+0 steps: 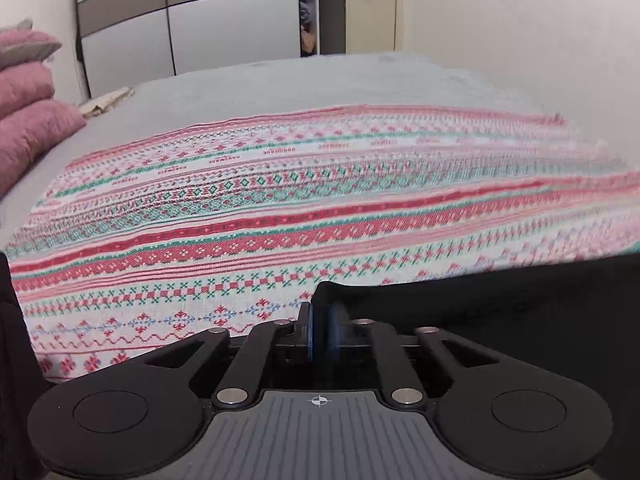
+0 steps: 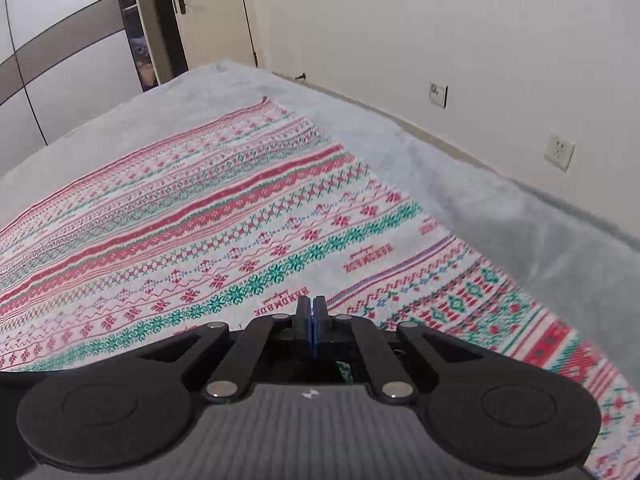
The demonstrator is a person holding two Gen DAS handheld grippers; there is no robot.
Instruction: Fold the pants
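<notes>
Black pants (image 1: 500, 292) lie along the near edge of a red, green and white patterned blanket (image 1: 280, 208) in the left wrist view. More black cloth hangs at that view's left edge. My left gripper (image 1: 319, 312) has its blue pads a narrow slit apart. The pants' edge runs into that slit and drapes over the right finger, and whether the pads press it does not show. In the right wrist view my right gripper (image 2: 312, 304) is shut, pad against pad, over the blanket (image 2: 240, 220). No cloth shows between its pads, and no pants show there.
The blanket is spread on a bed with a grey cover (image 1: 320, 80). Pink pillows (image 1: 28, 120) are stacked at the left. A wardrobe (image 1: 200, 20) and a door (image 1: 372, 4) stand beyond the bed. A wall with sockets (image 2: 559, 151) runs close along the bed's right side.
</notes>
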